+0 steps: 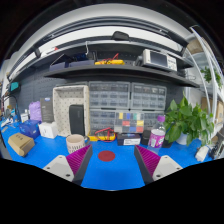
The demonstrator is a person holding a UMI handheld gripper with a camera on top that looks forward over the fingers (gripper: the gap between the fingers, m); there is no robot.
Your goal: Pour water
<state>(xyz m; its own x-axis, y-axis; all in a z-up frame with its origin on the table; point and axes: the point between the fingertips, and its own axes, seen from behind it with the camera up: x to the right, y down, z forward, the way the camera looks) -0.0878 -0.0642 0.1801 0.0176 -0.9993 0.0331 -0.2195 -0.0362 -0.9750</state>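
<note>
Above the blue table, level fingers stand wide apart, empty, a red disc between them.

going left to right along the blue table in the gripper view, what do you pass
brown box → white cup → red disc → pink cup → potted plant; open gripper nearest.

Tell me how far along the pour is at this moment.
Nothing looks done. The gripper is open and empty over the blue table. The ribbed white cup and the pink cup stand beyond the fingers, untouched. Grasping a vessel and pouring both remain.
</note>
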